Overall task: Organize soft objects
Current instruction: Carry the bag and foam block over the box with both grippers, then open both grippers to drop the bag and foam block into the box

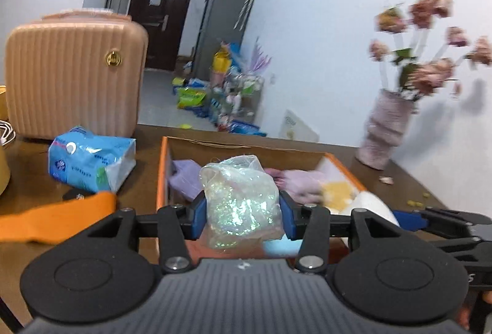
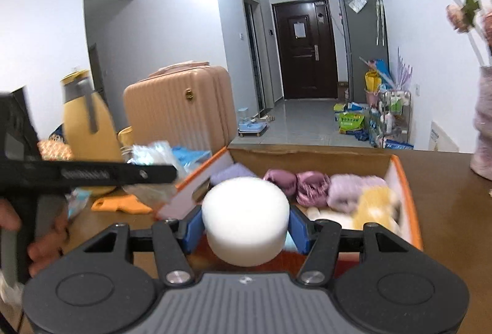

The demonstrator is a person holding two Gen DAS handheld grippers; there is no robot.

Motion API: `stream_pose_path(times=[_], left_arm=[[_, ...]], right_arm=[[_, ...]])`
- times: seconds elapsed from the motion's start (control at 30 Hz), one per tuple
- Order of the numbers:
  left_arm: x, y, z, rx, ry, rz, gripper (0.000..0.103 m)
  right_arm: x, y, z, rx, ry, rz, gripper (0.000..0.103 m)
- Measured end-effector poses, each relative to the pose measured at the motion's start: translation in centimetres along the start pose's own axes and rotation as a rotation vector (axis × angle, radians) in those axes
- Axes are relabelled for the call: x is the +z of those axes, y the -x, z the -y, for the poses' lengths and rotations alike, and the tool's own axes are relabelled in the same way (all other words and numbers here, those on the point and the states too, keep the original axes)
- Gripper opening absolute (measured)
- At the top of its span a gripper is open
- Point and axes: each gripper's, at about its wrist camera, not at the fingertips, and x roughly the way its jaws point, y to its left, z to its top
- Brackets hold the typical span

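A brown table [image 1: 147, 149] carried everything. At its far left stood a ribbed pink suitcase [image 1: 73, 72], and at the far right a pale vase [image 1: 384, 131] of pink flowers [image 1: 430, 35]. In the middle sat an open cardboard box [image 2: 406, 189] with orange edges, holding purple cloth bundles [image 2: 310, 186] and a yellow fluffy thing [image 2: 375, 204]. A yellow jug [image 2: 89, 121] stood left of the suitcase, and a blue tissue pack [image 1: 89, 161] lay just left of the box, near an orange strap [image 1: 55, 217].

The right gripper [image 2: 246, 226] was clamped on a round white sponge [image 2: 246, 217], held above the near end of the box. The left gripper [image 1: 243, 211] was clenched on a glittery plastic bag [image 1: 243, 198], also over the box's near end. A person's hand [image 2: 43, 244] gripped the left tool's handle.
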Motion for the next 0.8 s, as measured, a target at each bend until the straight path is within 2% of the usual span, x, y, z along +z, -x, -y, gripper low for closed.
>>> stream_pose_path(times=[0.1,0.17,0.27,0.3,0.33,0.37,0.43,0.5,0.53,0.6,0.73,0.8], left_arm=[[1.1,-4.2,-1.8,0.006,0.031,-0.050,0.047],[1.7,-7.0,-2.9,0.010,0.035,-0.091,0.055],[1.7,-9.3,-4.2,0.043,0.028,-0.105,0.064],[1.6,-9.6,-4.7,0.050,0.032,-0.110,0.064],[1.4,-9.6,-5.4,0.008,0.054,-0.098,0.072],[1.3,-9.8,-5.8,-0.029,0.084,-0.094,0.073],[1.5,-9.6,-5.9,-0.034,0.057,-0.099,0.074],[1.7,-8.8,-6.0,-0.012,0.056,-0.067,0.082],[1.9,-8.5,-6.1,-0.007,0.058,-0.057,0.082],[2.3,-8.1,-6.6,-0.007,0.073,-0.042,0.082],[2.7,-7.7,-6.6,0.000,0.083,-0.034,0.083],[2.7,-7.9,-6.4,0.006,0.079,-0.043,0.083]], right_arm=[[1.8,-5.1,0.3,-0.019,-0.006,-0.023,0.057],[2.5,-8.1,0.3,-0.023,-0.003,-0.044,0.057],[3.1,-12.3,-0.2,-0.057,0.031,-0.082,0.057],[3.1,-13.6,-0.3,-0.074,0.036,-0.102,0.058],[2.9,-14.6,-0.4,-0.079,0.043,-0.124,0.058],[2.7,-15.4,-0.7,-0.077,0.052,-0.146,0.058],[2.2,-16.5,-0.9,-0.044,0.052,-0.163,0.066],[1.5,-17.0,-0.9,-0.020,0.013,-0.165,0.076],[1.2,-17.0,-0.9,-0.013,0.003,-0.156,0.077],[1.0,-17.4,-1.4,-0.011,0.030,-0.195,0.077],[1.4,-16.6,-1.6,-0.014,0.040,-0.172,0.081],[1.3,-16.4,-1.7,-0.019,0.044,-0.157,0.091]])
